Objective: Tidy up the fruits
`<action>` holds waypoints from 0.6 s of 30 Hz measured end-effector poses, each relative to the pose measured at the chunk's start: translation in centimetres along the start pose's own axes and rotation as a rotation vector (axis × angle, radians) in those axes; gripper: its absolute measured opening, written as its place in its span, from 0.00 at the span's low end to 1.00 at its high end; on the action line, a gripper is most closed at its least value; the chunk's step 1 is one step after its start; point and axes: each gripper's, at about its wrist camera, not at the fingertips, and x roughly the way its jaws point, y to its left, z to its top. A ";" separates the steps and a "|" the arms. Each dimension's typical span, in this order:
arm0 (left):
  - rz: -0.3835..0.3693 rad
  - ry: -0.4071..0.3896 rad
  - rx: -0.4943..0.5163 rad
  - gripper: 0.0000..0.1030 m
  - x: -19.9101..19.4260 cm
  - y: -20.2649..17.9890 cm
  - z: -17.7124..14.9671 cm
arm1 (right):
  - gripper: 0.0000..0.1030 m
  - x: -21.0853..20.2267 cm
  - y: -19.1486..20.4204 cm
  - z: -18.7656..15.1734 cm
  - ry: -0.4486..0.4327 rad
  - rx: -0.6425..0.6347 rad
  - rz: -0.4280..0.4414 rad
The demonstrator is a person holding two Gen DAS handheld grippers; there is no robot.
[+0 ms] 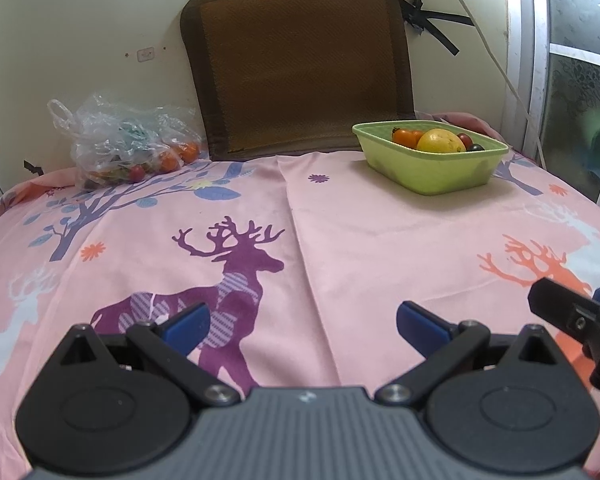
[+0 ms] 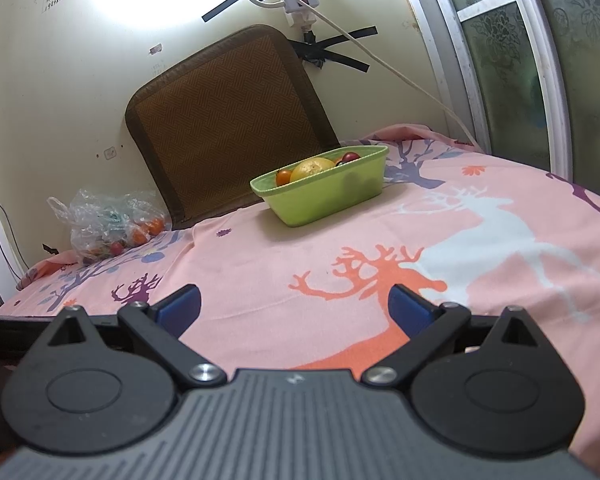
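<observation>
Item 1: your left gripper (image 1: 302, 326), blue pads spread wide, nothing between them, low over the bed (image 1: 380, 240) with its pink deer-print sheet.

Item 2: your right gripper (image 2: 296, 306), likewise wide open and empty; its black tip shows at the right edge of the left wrist view, just beside the left one.

Item 3: green basket (image 1: 432, 160), on the sheet far right, near the wall. It holds a large yellow fruit (image 1: 441, 141), orange tomatoes (image 1: 406, 136) to its left and dark red cherry tomatoes (image 1: 466, 140) to its right.

Item 4: clear plastic bag (image 1: 124, 140), far left by the wall, well apart from the basket, with orange and red fruits inside.

Item 5: brown woven mat (image 1: 300, 60), leaning upright on the wall between bag and basket.
</observation>
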 end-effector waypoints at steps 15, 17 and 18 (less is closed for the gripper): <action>-0.002 0.001 0.004 1.00 -0.1 -0.1 -0.1 | 0.98 0.0 -0.1 0.0 0.000 0.001 0.000; -0.005 0.001 0.002 1.00 -0.1 -0.1 -0.2 | 0.98 0.0 -0.1 0.0 -0.002 0.001 0.000; -0.005 0.001 0.003 1.00 -0.1 -0.1 -0.2 | 0.98 0.0 -0.1 0.0 -0.001 0.001 0.000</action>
